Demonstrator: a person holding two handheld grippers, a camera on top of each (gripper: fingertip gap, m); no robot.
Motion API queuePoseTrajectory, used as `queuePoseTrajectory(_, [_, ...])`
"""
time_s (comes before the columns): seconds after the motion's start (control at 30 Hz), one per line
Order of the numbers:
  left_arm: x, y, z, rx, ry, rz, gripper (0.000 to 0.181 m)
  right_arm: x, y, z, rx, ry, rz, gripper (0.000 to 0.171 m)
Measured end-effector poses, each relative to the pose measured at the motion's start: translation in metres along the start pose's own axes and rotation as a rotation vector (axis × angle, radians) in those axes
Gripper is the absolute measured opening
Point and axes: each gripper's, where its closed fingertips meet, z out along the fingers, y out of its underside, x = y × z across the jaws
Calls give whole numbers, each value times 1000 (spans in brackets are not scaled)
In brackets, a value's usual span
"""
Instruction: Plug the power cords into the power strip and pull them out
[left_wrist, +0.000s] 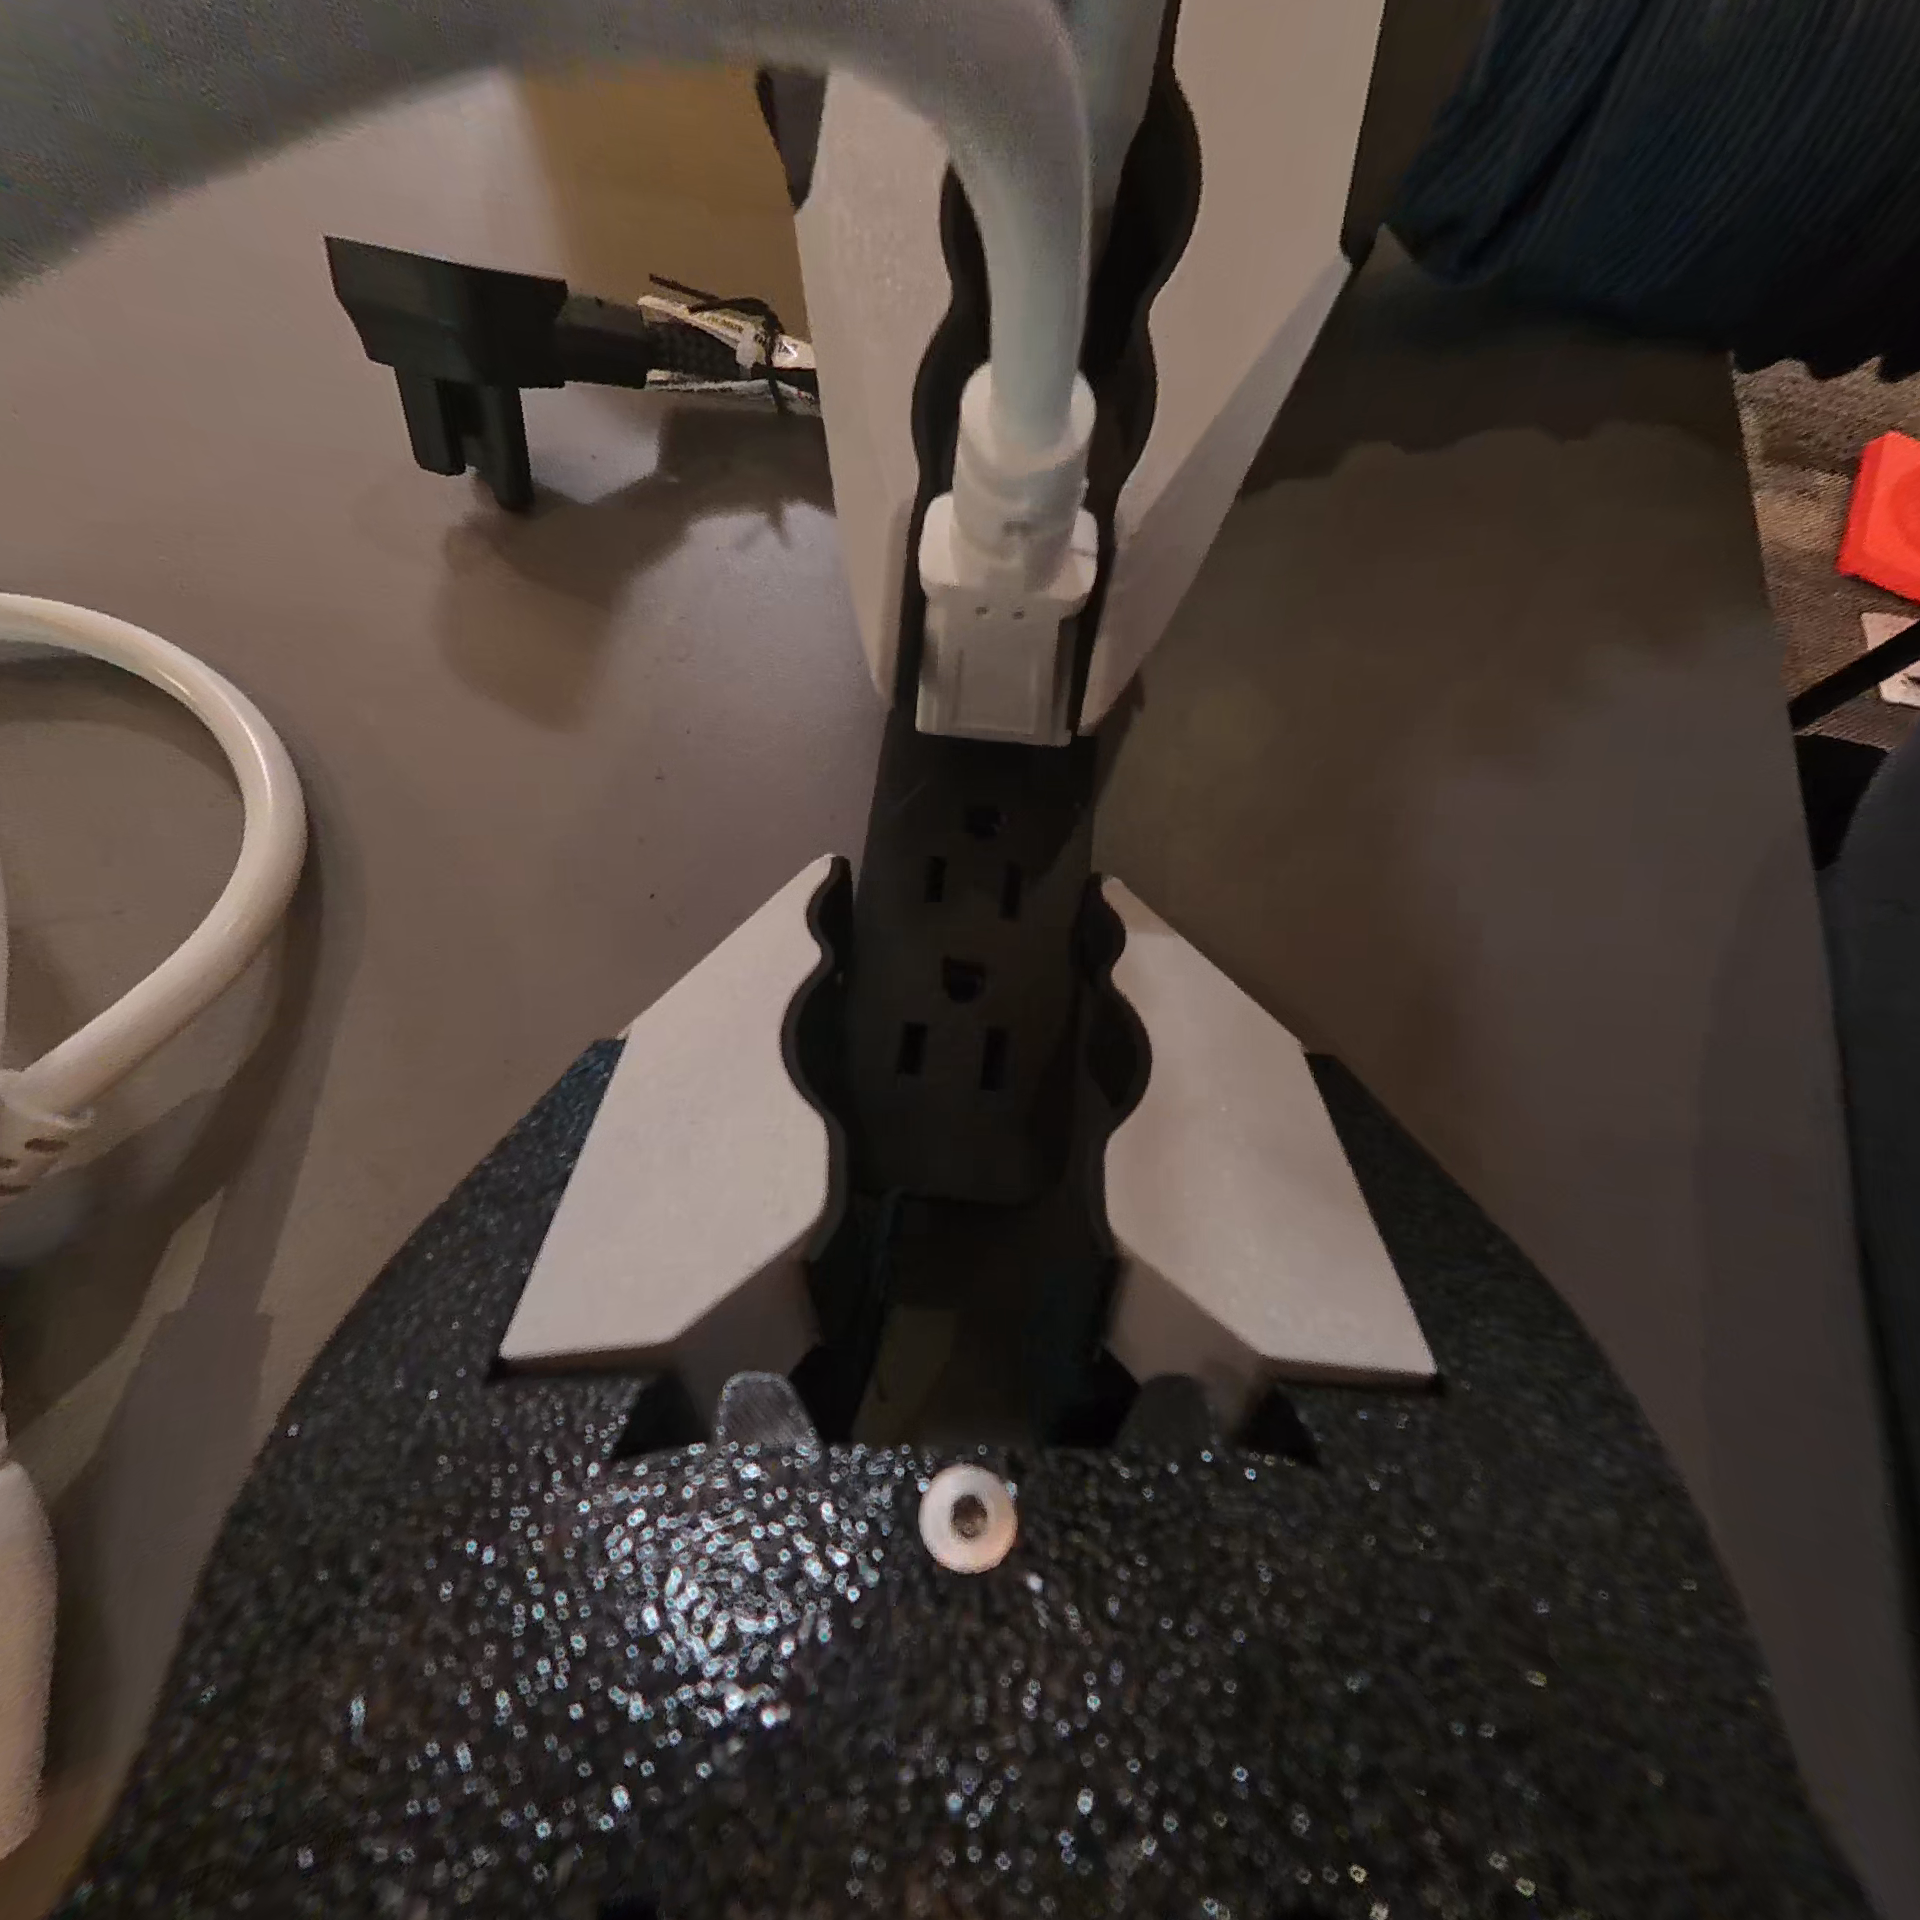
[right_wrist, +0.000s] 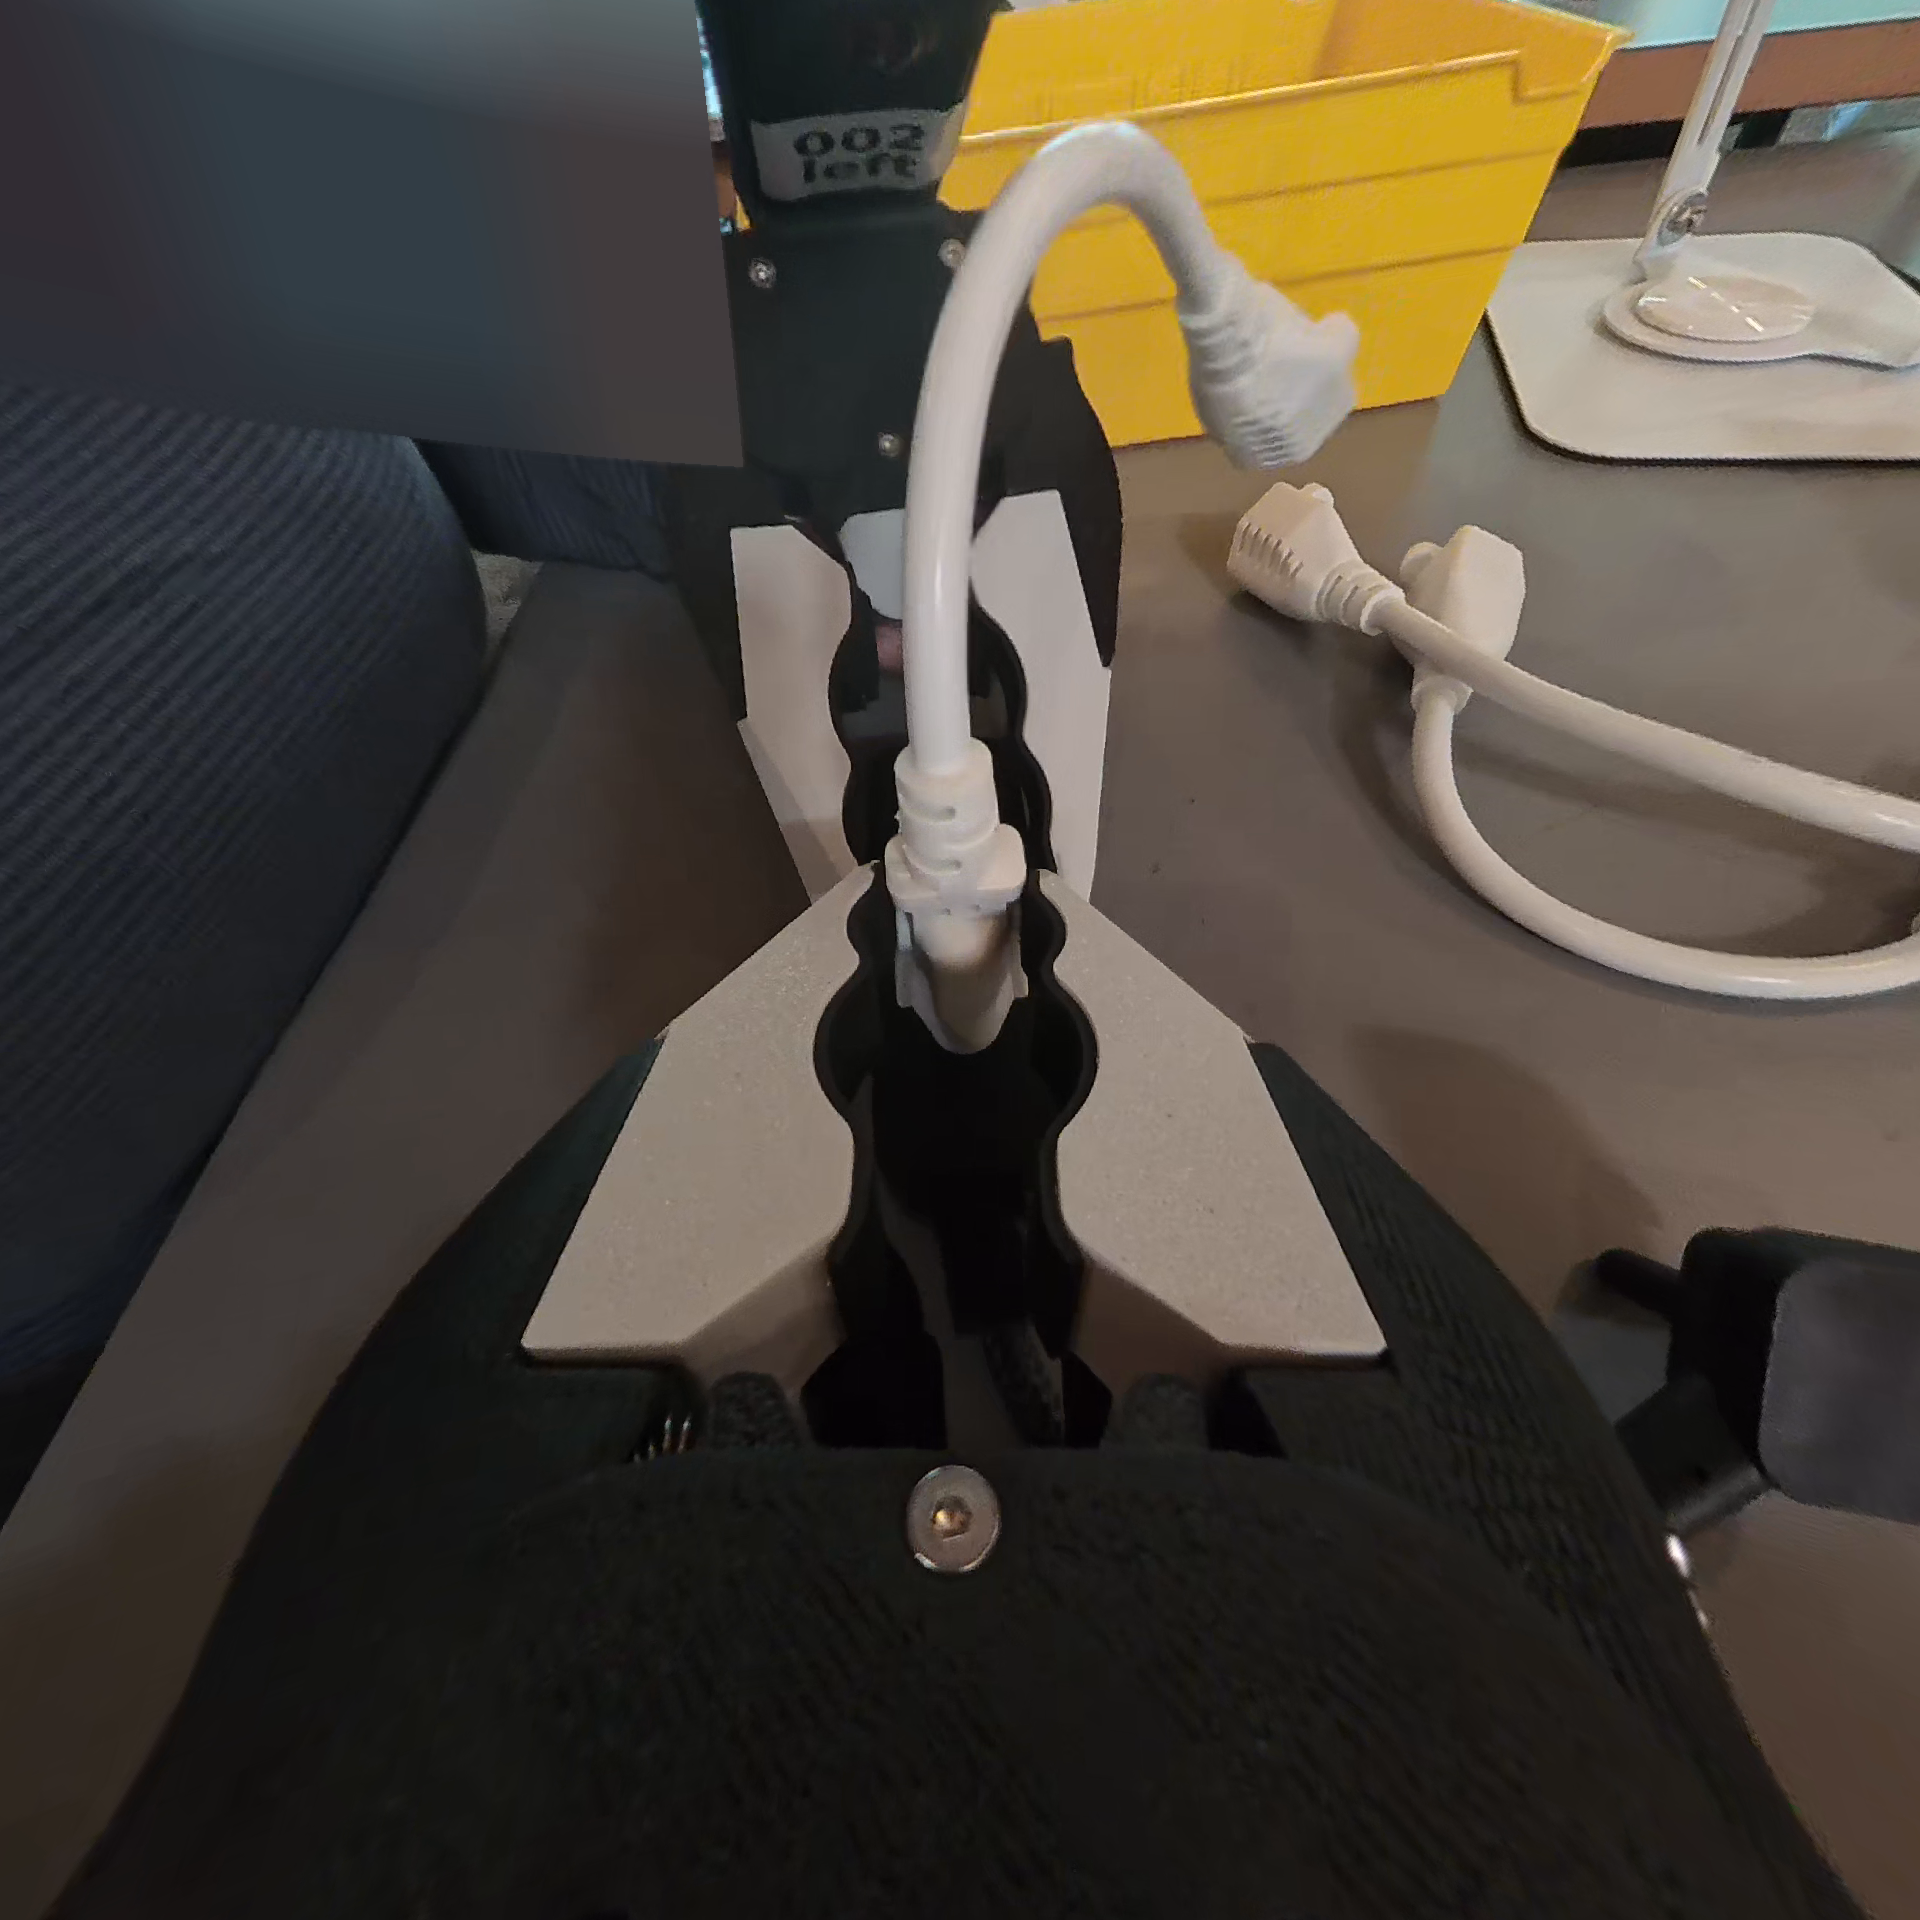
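Surface: grey matte tabletop (left_wrist: 623, 831); dark blue ribbed fabric (right_wrist: 208, 727) along its edge.
Left gripper (left_wrist: 966, 883): white fingers closed on the sides of the long black power strip (left_wrist: 961, 1039), near its cable end.
Power strip: flat on the table; two empty outlets show between the fingers.
Right gripper (right_wrist: 956, 883): fingertips clamped on the white flat plug (left_wrist: 1003, 634) of the short white power cord (right_wrist: 935, 582), at the strip's next outlet; whether the prongs are seated cannot be told.
Cord: arches up, its far white socket end (right_wrist: 1268, 364) hanging free.
Beside: second white cord (right_wrist: 1558, 831) looped on the table, black flat plug (left_wrist: 447, 343) beyond.
Far: yellow plastic bin (right_wrist: 1299, 187), white lamp base (right_wrist: 1714, 343).
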Motion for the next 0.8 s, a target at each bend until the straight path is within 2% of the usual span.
queuePoseTrajectory(0.8, [3,0,1,0,16,6,44,-2,3,-2,-5,4,40,25])
